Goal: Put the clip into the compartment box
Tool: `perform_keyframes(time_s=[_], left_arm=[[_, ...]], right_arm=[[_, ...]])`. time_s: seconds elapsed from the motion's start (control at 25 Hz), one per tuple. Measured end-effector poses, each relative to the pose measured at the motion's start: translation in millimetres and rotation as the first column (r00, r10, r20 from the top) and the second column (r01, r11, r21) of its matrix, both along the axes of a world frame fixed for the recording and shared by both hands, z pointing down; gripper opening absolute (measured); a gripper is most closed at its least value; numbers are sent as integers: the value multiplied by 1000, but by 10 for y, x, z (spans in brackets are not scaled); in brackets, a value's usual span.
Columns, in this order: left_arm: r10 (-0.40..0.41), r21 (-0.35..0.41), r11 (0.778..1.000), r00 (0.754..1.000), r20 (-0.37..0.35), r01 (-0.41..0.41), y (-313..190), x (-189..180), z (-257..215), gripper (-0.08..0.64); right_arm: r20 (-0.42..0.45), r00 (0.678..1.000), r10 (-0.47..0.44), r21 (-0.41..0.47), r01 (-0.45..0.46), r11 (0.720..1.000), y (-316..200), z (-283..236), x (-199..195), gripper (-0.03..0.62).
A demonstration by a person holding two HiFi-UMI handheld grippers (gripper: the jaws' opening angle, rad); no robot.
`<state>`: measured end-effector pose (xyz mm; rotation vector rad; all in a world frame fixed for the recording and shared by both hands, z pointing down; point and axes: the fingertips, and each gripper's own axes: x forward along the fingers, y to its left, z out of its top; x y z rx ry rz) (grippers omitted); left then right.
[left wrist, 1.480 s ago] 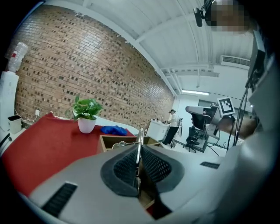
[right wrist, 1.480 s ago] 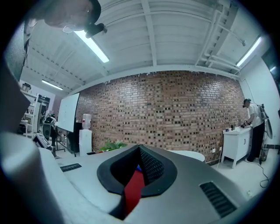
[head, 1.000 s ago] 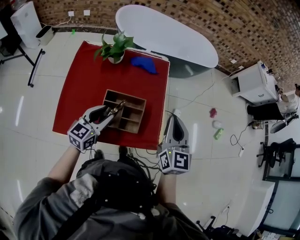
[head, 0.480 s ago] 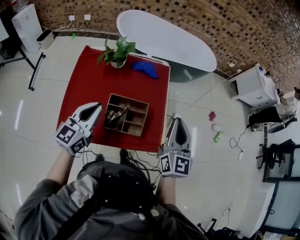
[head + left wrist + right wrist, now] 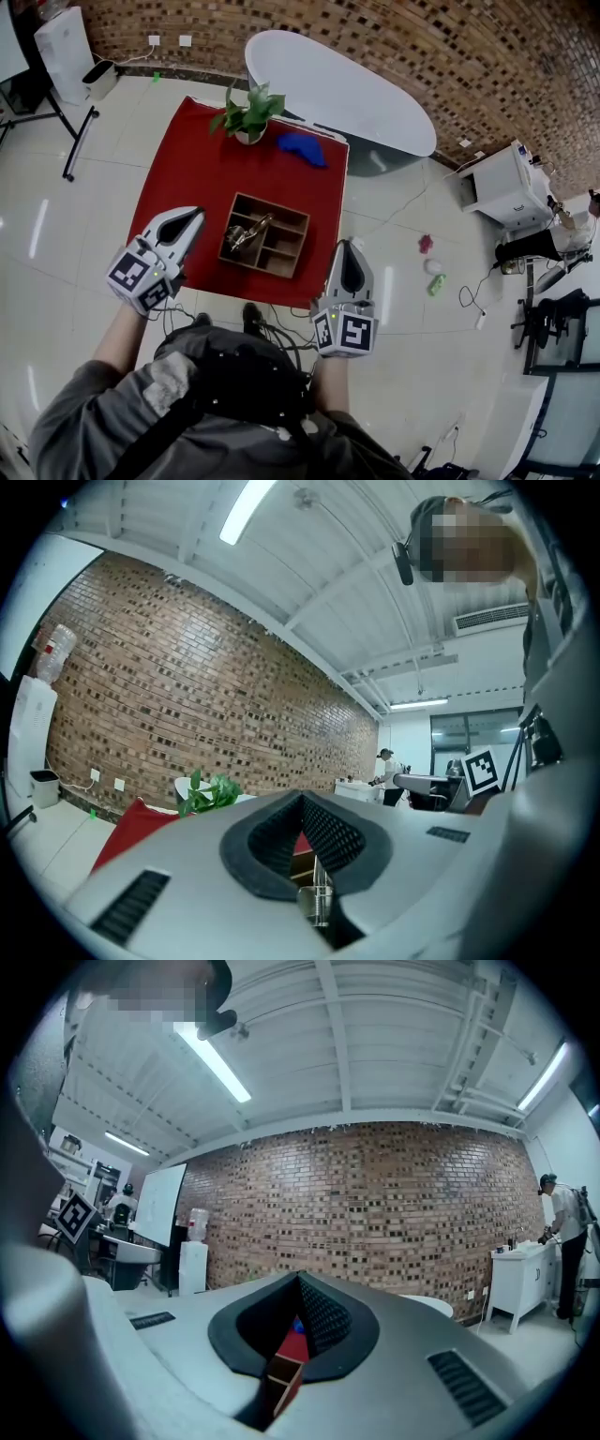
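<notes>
The metal clip (image 5: 247,233) lies in a left-side cell of the wooden compartment box (image 5: 259,264) on the red tablecloth (image 5: 187,169), so placement appears complete. The left gripper (image 5: 195,216) sits just beside the box and the right gripper (image 5: 349,247) sits off its near corner. Both have their jaws pressed together on nothing, presumably because no grip is needed.

The red table (image 5: 173,183) lies bare along its left half and near edge, so the left gripper (image 5: 192,216) above its near-left part has an open way across to the compartment box (image 5: 281,264). The box's upright walls and dividers are the only barrier in the middle. The clip (image 5: 246,232) fills its left compartment, the others are open from above, and the plant (image 5: 249,114) and blue cloth (image 5: 302,148) crowd the far edge, well apart from the box.
</notes>
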<state>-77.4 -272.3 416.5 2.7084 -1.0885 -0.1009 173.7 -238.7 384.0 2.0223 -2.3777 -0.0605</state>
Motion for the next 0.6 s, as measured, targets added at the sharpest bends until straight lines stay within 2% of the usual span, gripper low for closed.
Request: perform_keyframes(time_s=[0.24,0.6], left_arm=[[-30,-15,999,1000,-3,30,38,-146,-48,37],[-26,-22,999,1000,1,26,84,-103,-90,37]], right_arm=[[5,1000,-7,-22,7,1000,91,56,-81,18],[4,999,-39,-15,40,999,56,-10,-114,20]])
